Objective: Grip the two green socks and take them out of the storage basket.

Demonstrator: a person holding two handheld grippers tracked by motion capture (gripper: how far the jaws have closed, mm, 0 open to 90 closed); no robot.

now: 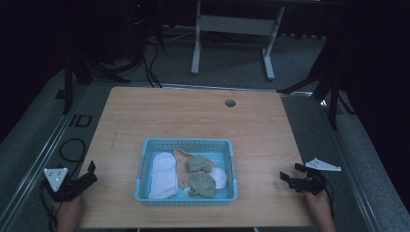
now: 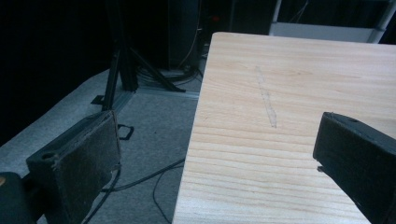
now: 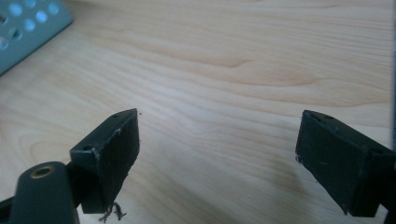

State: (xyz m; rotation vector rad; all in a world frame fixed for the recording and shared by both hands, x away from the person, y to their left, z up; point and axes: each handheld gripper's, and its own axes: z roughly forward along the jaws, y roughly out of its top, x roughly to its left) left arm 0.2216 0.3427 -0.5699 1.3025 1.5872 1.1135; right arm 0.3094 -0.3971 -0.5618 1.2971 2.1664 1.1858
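Sitting near the middle of the light wooden bench [image 1: 145, 111] is a light blue plastic basket [image 1: 231, 157] with holes in its sides. Inside it lie a white cloth [image 1: 163, 175], a peach cloth [image 1: 183, 166] and two green cloths [image 1: 201, 184]. The left tongs [image 1: 89, 173] wait wide open at the near left edge, holding nothing. The right tongs [image 1: 288, 174] wait wide open at the near right, also holding nothing.

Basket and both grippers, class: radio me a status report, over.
Left gripper open, empty, at table's left edge. Right gripper open, empty, near right edge. Blue basket between them, holding white, peach and green socks, untouched. Nothing in the way.
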